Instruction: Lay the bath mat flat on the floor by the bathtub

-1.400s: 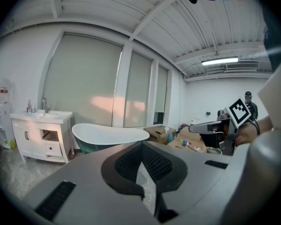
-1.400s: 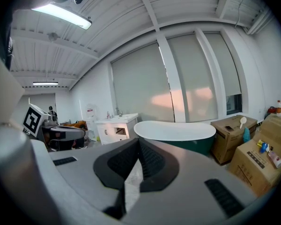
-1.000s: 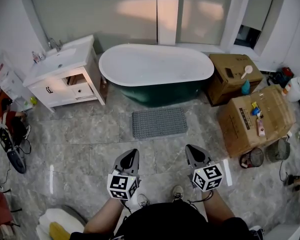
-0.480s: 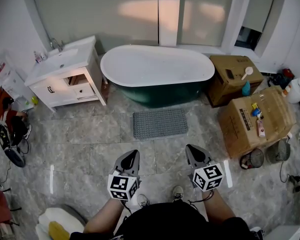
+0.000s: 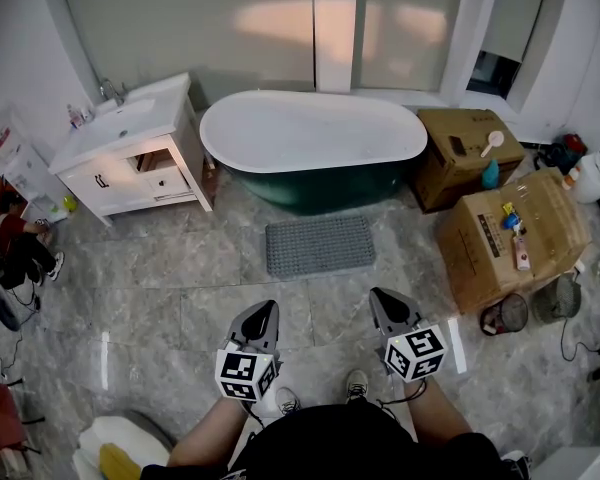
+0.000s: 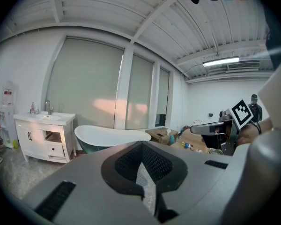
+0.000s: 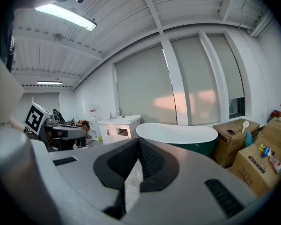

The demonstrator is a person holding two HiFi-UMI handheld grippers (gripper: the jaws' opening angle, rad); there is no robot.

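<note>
The grey bath mat (image 5: 319, 245) lies flat on the marble floor just in front of the white and green bathtub (image 5: 313, 133). Both grippers hang close to the person's body, well short of the mat. My left gripper (image 5: 261, 313) is shut and holds nothing. My right gripper (image 5: 385, 303) is shut and empty too. In the left gripper view the bathtub (image 6: 107, 136) shows past the closed jaws, and the right gripper (image 6: 210, 128) is off to the right. The right gripper view shows the bathtub (image 7: 178, 132) ahead and the left gripper (image 7: 65, 130) at the left.
A white vanity with a sink (image 5: 130, 148) stands left of the tub. Two cardboard boxes (image 5: 468, 153) (image 5: 515, 238) with small items on top stand at the right, with round bins (image 5: 507, 315) beside them. Clutter lines the left edge.
Both grippers stay where they were and the mat lies the same. The head view shifts slightly, and the dark clutter at the left edge slides partly out of frame.
</note>
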